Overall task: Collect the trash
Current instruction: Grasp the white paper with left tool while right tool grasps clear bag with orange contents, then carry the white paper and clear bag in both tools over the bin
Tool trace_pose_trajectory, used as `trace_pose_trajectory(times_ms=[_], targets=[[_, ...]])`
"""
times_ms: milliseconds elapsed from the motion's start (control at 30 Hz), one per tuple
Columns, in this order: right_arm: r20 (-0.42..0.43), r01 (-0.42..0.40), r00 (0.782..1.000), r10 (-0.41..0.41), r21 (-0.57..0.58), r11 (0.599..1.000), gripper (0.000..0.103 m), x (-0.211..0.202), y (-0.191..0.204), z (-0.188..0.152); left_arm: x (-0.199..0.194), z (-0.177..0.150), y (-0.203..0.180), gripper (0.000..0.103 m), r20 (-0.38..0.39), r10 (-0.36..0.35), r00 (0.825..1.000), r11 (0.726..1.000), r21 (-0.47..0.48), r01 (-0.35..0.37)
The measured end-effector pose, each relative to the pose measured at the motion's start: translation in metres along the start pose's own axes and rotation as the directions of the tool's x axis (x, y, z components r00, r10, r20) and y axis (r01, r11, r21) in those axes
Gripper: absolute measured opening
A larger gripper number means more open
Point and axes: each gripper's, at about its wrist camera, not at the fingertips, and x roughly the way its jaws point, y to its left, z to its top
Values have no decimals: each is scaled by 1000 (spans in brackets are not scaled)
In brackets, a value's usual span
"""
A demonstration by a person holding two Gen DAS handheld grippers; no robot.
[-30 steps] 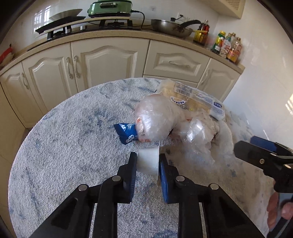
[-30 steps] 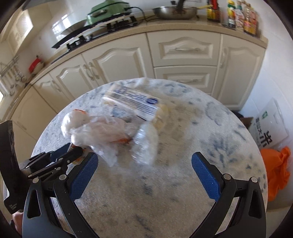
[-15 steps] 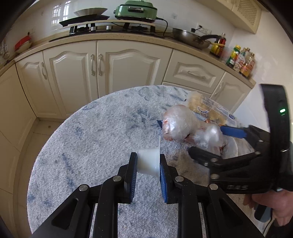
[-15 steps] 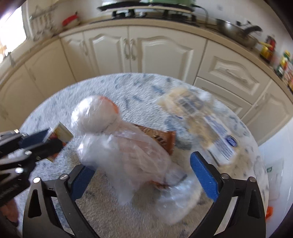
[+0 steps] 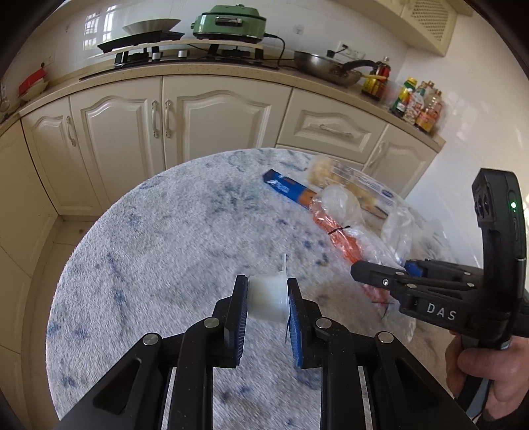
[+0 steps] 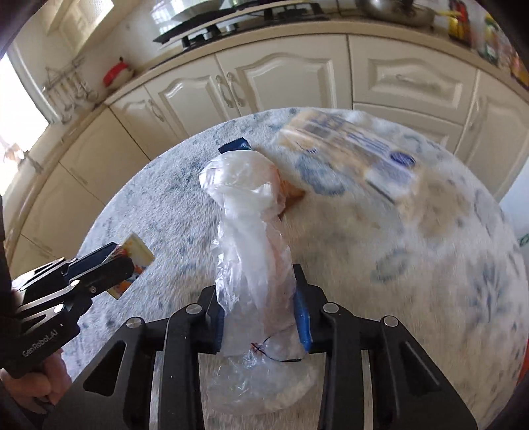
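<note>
My left gripper [image 5: 267, 299] is shut on a small white plastic cup [image 5: 267, 297] and holds it over the round table [image 5: 165, 251]; in the right wrist view the cup's printed lid [image 6: 134, 261] shows in that gripper [image 6: 114, 261]. My right gripper [image 6: 261, 317] is shut on a crumpled clear plastic bag [image 6: 251, 238] with orange inside. The bag [image 5: 344, 218] lies at the table's right in the left wrist view, with my right gripper [image 5: 373, 274] on its near end. A blue wrapper [image 5: 291, 192] and a large clear bread bag [image 6: 350, 149] lie behind it.
The table has a blue-grey mottled cloth. Cream kitchen cabinets [image 5: 185, 122] stand behind it, with a stove, a green cooker [image 5: 228, 23], a pan and bottles [image 5: 420, 102] on the counter. A hand [image 5: 486, 380] holds the right gripper's handle.
My right gripper has closed from wide open onto the clear plastic bag. The left gripper keeps hold of the cup and has turned left. The blue wrapper now lies uncovered behind the bag.
</note>
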Motion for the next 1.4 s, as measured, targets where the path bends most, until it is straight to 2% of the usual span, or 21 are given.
trace_pose_trajectory(times_ms=[233,300,400,467,533,567,667,700,767,800,833,867,933,1033,1400], targets=[[44,-21,999,18,80,997,28,-42,-13,-43,-25,-21,-30,18,14,-39,999,998,51,38],[56,-15,998,10,96,995,24,-52,-16,-51,-31,-27,-38,18,16,-53,998,997,63,52],[50,5,999,-10,98,995,24,-62,-19,-64,-38,-36,-49,18,15,-59,998,995,83,57],[47,40,998,-45,90,995,30,-63,-18,-69,-39,-42,-53,18,7,-50,999,995,85,49],[34,60,997,-63,65,996,47,-58,-13,-71,-41,-48,-54,18,-5,-44,999,996,77,44],[29,84,996,-85,44,995,52,-54,-10,-71,-42,-51,-53,18,-10,-41,999,997,73,41],[25,147,989,-146,-37,988,54,-40,4,-69,-50,-54,-56,18,-13,-24,1000,997,68,25],[30,168,986,-166,-64,984,50,-36,9,-68,-52,-55,-54,18,-11,-18,1000,998,63,18],[36,207,978,-205,-93,974,33,-32,14,-67,-59,-55,-57,18,-7,-8,1000,998,57,9],[33,199,980,-197,-88,976,29,-33,14,-68,-62,-55,-57,18,0,-5,1000,998,57,5],[26,142,990,-141,-46,989,28,-38,8,-69,-65,-54,-57,18,5,-4,1000,998,59,3],[27,120,992,-120,-26,992,28,-41,4,-72,-68,-53,-57,18,9,-6,1000,998,63,5],[37,131,991,-130,-7,991,28,-48,-1,-79,-72,-52,-62,18,16,-12,1000,997,75,10],[74,80,994,-85,65,995,28,-72,-15,-91,-75,-51,-69,18,20,-34,999,994,100,32],[194,107,970,-146,200,974,28,-163,-55,-125,-93,-49,-134,18,40,-146,989,967,219,134]])
